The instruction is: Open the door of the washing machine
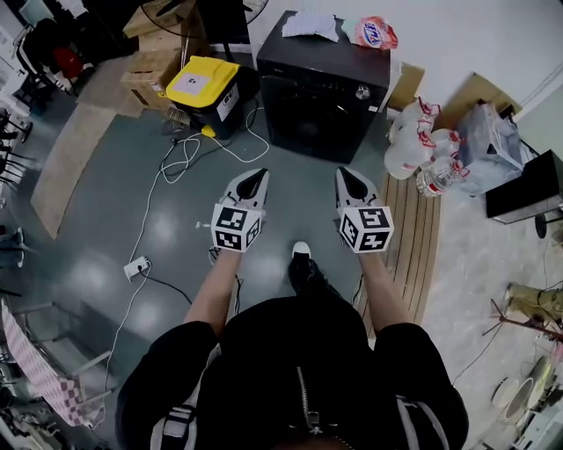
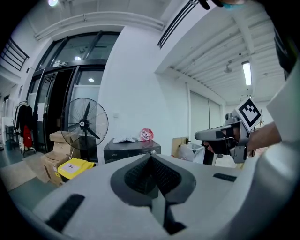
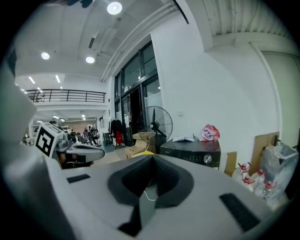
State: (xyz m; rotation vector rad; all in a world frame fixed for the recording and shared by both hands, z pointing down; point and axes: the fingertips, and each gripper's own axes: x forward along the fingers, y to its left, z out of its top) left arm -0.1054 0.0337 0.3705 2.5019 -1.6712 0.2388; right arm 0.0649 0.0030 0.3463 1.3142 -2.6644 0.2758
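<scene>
Head view: the washing machine (image 1: 321, 97) stands at the upper centre of the frame, a black box against the white wall with its dark front turned toward you. A white cloth (image 1: 310, 25) and a pink bag (image 1: 374, 33) lie on its top. A yellow-lidded bin (image 1: 202, 83) stands just beside it on the left, and white cables (image 1: 176, 158) trail over the grey floor below that.

You hold the left gripper (image 1: 255, 178) and the right gripper (image 1: 346, 176) side by side at mid-frame, tips toward the machine. Both are well apart from it and touch nothing. Your shoe (image 1: 301, 255) shows on the floor between them.

Left gripper view: the jaws are pressed together with nothing between them. The machine appears just above them at mid-frame, with a standing fan (image 2: 85, 124) to its left.

Right gripper view: the jaws meet at the tips and hold nothing. The machine sits right of centre, its control knob (image 3: 206, 159) visible.
</scene>
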